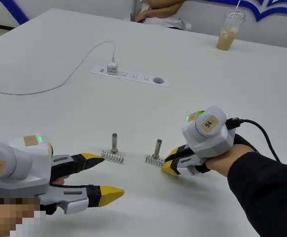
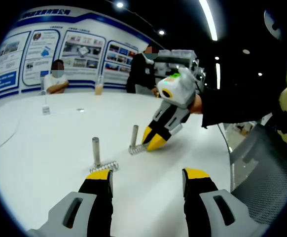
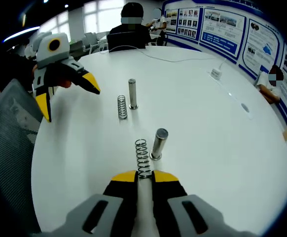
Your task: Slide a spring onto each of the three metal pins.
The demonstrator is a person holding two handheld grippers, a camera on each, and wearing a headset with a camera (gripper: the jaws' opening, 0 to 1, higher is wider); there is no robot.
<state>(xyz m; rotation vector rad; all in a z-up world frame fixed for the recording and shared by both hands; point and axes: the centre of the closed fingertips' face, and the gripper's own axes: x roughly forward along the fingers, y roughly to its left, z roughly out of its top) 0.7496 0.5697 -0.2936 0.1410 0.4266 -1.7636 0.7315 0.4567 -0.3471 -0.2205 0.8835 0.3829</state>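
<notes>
Spring [image 3: 142, 155] beside pin [image 3: 158, 143]: pickup step.
My right gripper [image 3: 143, 175] nearly closed round its end, grip unclear; left gripper [image 2: 146, 177] agape, empty. Next: lift, thread.

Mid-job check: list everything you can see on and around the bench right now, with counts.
Metal pins: two, grey, upright mid-table.
Springs: two, silver, lying flat, one at each pin's foot.
Power strip: one, white, beyond the pins, a plug in it.
Drink cup: one, clear, pale brown drink, far edge.
Table: one, white.
Mesh chair: one, grey, beside the table.
People: two, one seated in white, one standing in dark, far side.
Left tongs: one, yellow-tipped, open, short of the left spring.
Right tongs: one, yellow-tipped, shut on the right spring at its end.
</notes>
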